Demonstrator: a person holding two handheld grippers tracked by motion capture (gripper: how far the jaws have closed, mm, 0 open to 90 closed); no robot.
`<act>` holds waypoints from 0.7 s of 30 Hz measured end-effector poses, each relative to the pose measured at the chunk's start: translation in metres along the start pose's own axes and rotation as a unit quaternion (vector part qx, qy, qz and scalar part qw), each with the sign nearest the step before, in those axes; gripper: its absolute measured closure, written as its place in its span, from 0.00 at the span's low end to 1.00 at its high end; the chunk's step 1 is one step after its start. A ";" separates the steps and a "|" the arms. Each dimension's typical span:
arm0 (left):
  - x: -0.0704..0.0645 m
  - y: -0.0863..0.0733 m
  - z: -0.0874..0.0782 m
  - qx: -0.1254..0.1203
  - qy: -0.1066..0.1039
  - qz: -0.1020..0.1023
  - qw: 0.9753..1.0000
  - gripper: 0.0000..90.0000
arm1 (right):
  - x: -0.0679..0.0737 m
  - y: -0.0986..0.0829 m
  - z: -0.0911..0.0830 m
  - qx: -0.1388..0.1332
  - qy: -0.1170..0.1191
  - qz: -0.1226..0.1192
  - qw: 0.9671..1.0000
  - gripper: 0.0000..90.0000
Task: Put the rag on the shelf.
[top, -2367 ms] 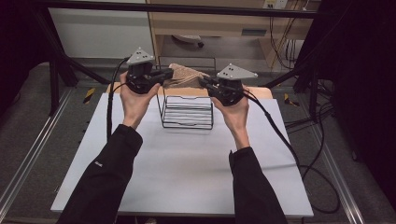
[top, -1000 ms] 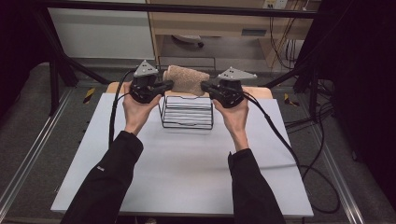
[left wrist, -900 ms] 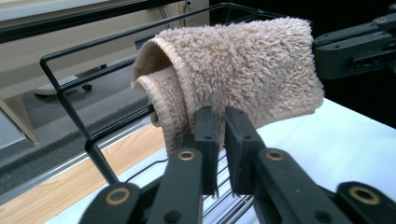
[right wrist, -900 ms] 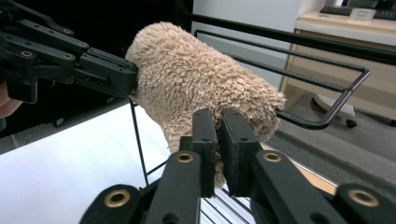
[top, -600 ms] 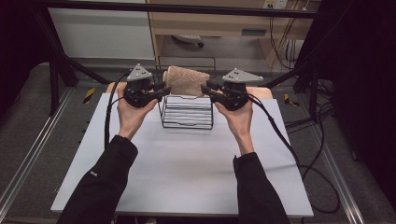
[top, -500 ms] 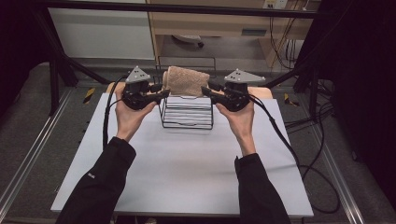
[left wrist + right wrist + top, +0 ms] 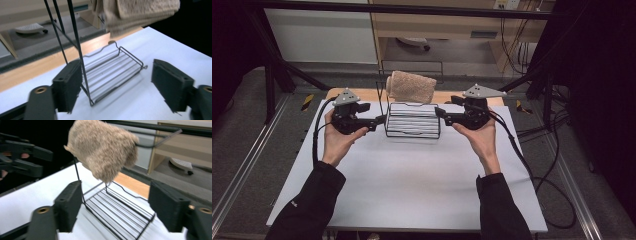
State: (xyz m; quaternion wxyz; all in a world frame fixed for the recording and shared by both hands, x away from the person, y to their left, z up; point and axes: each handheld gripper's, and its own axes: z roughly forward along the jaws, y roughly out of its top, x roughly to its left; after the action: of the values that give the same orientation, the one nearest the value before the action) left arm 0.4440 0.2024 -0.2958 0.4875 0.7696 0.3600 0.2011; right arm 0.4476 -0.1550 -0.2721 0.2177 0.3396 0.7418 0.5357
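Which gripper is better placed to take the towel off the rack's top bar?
Probably right: the right gripper is open and its view faces the towel closely. The left gripper, also open, has a rack upright between its jaws.

A thin black wire rack of matt-coated metal stands on a smooth, matt white surface edged at the far side by a pale wooden strip. A beige terry towel, rough and looped in texture, is draped over the rack's top rail. The left claw and right claw show matt black plastic jaws with finely ribbed pads, brass-coloured metal inserts at their bases.
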 end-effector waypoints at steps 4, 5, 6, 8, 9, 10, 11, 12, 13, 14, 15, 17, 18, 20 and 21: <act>-0.001 -0.017 -0.007 0.010 0.004 0.001 1.000 0.14 | -0.002 -0.011 -0.007 0.001 0.001 0.010 1.000 0.18; -0.001 -0.022 -0.009 0.014 0.005 0.002 1.000 0.13 | -0.002 -0.014 -0.009 0.002 0.001 0.011 1.000 0.15; -0.002 -0.027 -0.011 0.017 0.006 0.002 1.000 0.12 | -0.003 -0.017 -0.010 0.003 0.000 0.012 1.000 0.13; -0.003 -0.038 -0.016 0.025 0.009 0.001 1.000 0.10 | -0.003 -0.025 -0.014 0.005 -0.001 0.016 1.000 0.10; -0.003 -0.041 -0.017 0.025 0.009 -0.002 1.000 0.10 | -0.004 -0.030 -0.016 0.004 -0.001 0.019 1.000 0.09; -0.003 -0.047 -0.020 0.029 0.009 0.000 1.000 0.09 | -0.004 -0.033 -0.017 0.004 0.000 0.023 1.000 0.08; -0.003 -0.051 -0.021 0.030 0.008 -0.004 1.000 0.09 | -0.005 -0.038 -0.019 0.003 0.003 0.029 1.000 0.08; -0.003 -0.058 -0.023 0.034 0.008 -0.003 0.999 0.09 | -0.005 -0.041 -0.020 0.006 0.005 0.031 1.000 0.07; -0.003 -0.063 -0.025 0.035 0.008 -0.006 0.999 0.09 | -0.006 -0.046 -0.022 0.010 0.005 0.033 0.999 0.07; -0.003 -0.068 -0.026 0.036 0.008 -0.008 0.999 0.09 | -0.006 -0.051 -0.024 0.013 0.004 0.034 0.999 0.06; -0.003 -0.072 -0.027 0.036 0.007 -0.012 0.999 0.09 | -0.007 -0.055 -0.025 0.018 0.004 0.036 0.999 0.06; -0.003 -0.083 -0.029 0.042 0.008 -0.014 0.999 0.09 | -0.008 -0.062 -0.026 0.021 0.004 0.042 0.999 0.05; -0.003 -0.090 -0.030 0.044 0.009 -0.014 0.999 0.09 | -0.008 -0.066 -0.027 0.025 0.006 0.043 0.999 0.05; -0.003 -0.100 -0.031 0.047 0.009 -0.018 0.999 0.09 | -0.009 -0.076 -0.029 0.033 0.008 0.047 0.998 0.04; -0.003 -0.105 -0.032 0.048 0.009 -0.019 0.999 0.09 | -0.009 -0.080 -0.029 0.037 0.008 0.050 0.998 0.03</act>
State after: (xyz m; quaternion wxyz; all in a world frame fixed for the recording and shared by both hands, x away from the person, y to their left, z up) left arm 0.3832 0.2472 -0.3751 0.4500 0.7836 0.3881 0.1813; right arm 0.4118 -0.1965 -0.3386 0.1717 0.3795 0.7453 0.5205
